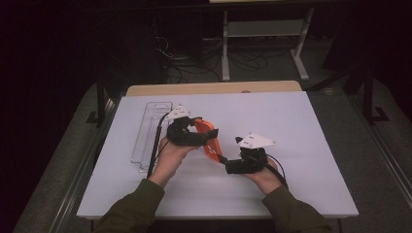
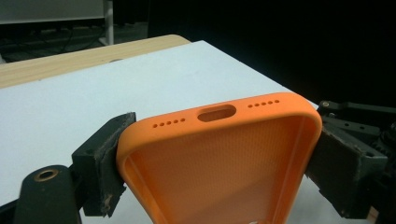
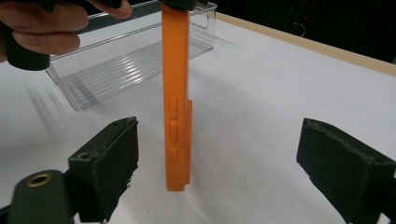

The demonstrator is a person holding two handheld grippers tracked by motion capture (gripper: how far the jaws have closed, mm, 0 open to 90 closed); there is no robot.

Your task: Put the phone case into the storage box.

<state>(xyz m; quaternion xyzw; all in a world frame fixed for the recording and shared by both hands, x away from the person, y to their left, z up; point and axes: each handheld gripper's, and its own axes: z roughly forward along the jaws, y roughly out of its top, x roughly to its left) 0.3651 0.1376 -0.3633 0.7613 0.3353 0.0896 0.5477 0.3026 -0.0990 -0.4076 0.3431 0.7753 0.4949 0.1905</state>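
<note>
At frame centre, the left gripper point(image 1: 206, 138) is clamping the orange case point(image 1: 208, 141) across its width. The right gripper point(image 1: 224, 161) is standing wide, case between its jaws untouched. Likely a handover; next, carrying it to the tray point(image 1: 145, 138) at left.

White table point(image 1: 291, 145) bears a clear tray point(image 1: 148, 136) (far left).

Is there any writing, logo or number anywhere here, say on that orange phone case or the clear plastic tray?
None can be read: the orange phone case is plain, showing only holes and button bumps; the clear tray is unmarked, and so are the white table and the black pads.
</note>
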